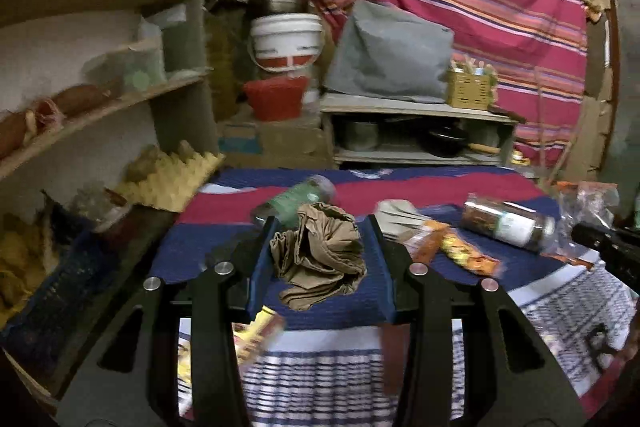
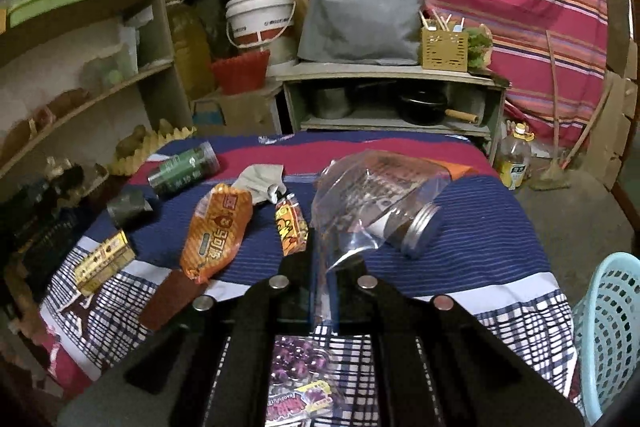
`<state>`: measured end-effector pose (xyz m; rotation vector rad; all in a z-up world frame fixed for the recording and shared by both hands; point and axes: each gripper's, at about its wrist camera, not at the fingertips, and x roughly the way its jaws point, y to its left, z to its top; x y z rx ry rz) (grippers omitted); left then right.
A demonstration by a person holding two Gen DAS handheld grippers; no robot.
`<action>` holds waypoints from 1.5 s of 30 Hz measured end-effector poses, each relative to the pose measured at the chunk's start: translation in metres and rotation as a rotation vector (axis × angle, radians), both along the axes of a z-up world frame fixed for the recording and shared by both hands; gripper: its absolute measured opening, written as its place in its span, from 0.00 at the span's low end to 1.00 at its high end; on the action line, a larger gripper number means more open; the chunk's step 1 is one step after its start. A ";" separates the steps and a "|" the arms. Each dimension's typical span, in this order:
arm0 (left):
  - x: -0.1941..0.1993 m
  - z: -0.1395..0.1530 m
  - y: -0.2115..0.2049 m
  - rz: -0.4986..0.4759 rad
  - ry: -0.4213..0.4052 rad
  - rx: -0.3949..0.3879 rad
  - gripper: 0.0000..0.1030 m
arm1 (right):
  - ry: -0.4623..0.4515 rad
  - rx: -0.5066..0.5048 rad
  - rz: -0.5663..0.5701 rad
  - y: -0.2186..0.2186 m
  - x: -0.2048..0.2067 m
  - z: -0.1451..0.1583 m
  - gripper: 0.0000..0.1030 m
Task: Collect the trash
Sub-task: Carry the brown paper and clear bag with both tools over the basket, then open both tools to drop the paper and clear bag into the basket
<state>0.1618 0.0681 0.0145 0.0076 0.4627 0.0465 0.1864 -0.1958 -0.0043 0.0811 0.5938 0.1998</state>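
You've got two pieces in hand: your left gripper (image 1: 320, 259) pinches the crumpled brown paper (image 1: 320, 259), your right gripper (image 2: 323, 267) is pressed together on a clear plastic bag (image 2: 360, 187). Neither looks binned yet; the blue basket (image 2: 608, 327) waits at the right. Plenty left on the striped cloth (image 2: 460, 267): orange wrapper (image 2: 216, 231), green bottle (image 2: 182, 169), jar (image 2: 412, 231). Cluttered shelves (image 2: 100, 87) stand behind
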 end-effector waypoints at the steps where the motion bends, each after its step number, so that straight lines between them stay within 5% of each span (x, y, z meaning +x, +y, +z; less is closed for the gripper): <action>1: 0.000 0.000 -0.007 -0.018 0.008 -0.002 0.41 | -0.005 -0.008 -0.002 -0.002 -0.002 0.003 0.05; 10: -0.010 0.021 -0.085 -0.177 -0.044 -0.023 0.41 | -0.099 -0.073 -0.070 -0.060 -0.060 0.039 0.05; 22: -0.031 0.026 -0.226 -0.411 -0.076 -0.070 0.41 | -0.155 -0.101 -0.342 -0.185 -0.157 0.042 0.05; 36: -0.038 0.005 -0.368 -0.658 -0.021 -0.018 0.41 | -0.103 -0.096 -0.566 -0.271 -0.178 0.011 0.05; 45: -0.026 -0.035 -0.447 -0.771 0.101 0.008 0.41 | -0.037 -0.040 -0.618 -0.312 -0.172 -0.018 0.05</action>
